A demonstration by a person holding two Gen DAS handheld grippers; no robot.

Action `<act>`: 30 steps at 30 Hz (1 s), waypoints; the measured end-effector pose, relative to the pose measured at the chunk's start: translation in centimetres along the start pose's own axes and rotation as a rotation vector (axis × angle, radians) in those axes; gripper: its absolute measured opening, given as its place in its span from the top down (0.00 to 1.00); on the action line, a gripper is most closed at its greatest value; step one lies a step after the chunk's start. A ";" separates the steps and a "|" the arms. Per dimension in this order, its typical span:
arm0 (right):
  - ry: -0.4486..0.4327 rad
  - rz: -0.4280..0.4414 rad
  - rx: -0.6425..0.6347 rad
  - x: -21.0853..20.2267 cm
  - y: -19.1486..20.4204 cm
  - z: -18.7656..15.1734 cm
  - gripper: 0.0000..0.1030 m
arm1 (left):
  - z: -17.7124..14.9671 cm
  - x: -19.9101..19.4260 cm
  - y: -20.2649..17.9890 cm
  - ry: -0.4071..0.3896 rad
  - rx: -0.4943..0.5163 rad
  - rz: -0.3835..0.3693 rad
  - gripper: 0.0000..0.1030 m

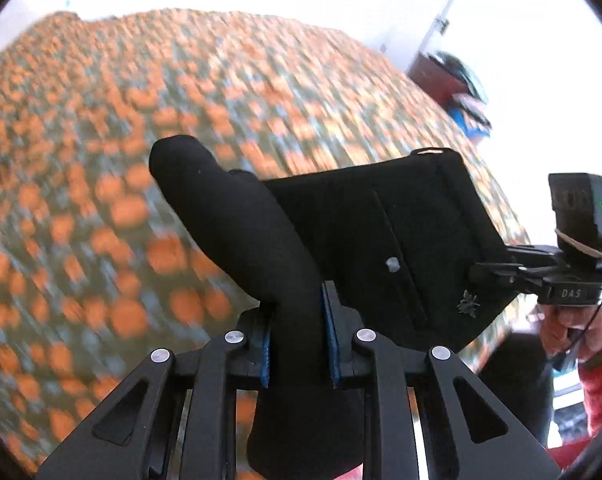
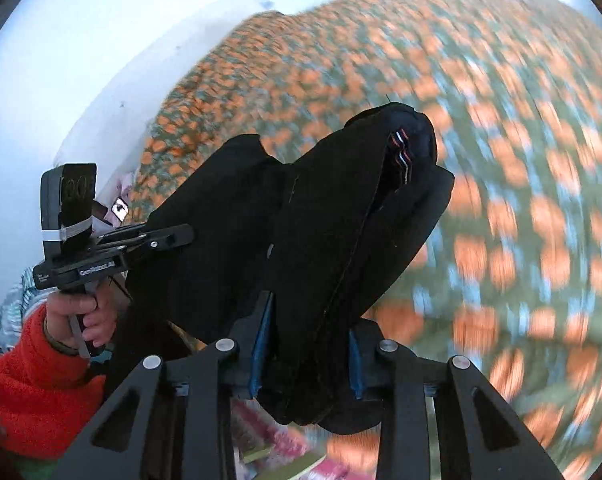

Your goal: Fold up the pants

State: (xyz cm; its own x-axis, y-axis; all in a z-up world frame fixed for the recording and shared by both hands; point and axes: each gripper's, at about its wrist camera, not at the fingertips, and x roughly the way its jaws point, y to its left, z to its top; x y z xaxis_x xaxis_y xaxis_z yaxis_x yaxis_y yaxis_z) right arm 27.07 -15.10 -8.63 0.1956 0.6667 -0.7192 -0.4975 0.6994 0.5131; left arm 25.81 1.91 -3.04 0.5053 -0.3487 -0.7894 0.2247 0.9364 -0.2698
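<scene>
Left gripper [image 1: 297, 336]: clamped on a bunched roll of black pants [image 1: 381, 240], blue pads [image 1: 265, 356] pressing the cloth from both sides. Right gripper [image 2: 307, 354]: likewise clamped on a thick fold of the same pants (striped label at upper edge). Pants lifted clear, stretched between both grippers above orange-patterned bedspread [image 1: 101, 140], blurred. Red sleeve [image 2: 25, 368] at frame edge.

Bright daylight, blown-out white walls, motion-blurred orange bedspread [image 1: 101, 160] (sharp only up close), fisheye-dark corners.
</scene>
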 end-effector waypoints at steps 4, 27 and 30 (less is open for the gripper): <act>-0.083 -0.018 -0.030 0.8 -0.7 6.6 0.68 | 5.2 0.4 0.5 -0.106 0.040 0.090 0.78; -0.198 -0.549 -0.100 -8.1 0.4 -0.7 0.00 | -3.7 -8.1 -6.6 -0.377 0.187 0.485 0.00; -0.269 -0.537 -0.192 -9.5 4.8 0.1 0.00 | -2.4 -9.3 -7.0 -0.277 0.175 0.409 0.00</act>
State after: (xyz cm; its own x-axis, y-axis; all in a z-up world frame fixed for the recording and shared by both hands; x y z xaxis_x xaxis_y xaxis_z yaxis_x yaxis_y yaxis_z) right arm 22.93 -18.08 0.68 0.6536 0.2941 -0.6974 -0.4085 0.9127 0.0020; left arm 17.52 -1.27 4.85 0.7771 0.0243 -0.6289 0.0865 0.9857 0.1449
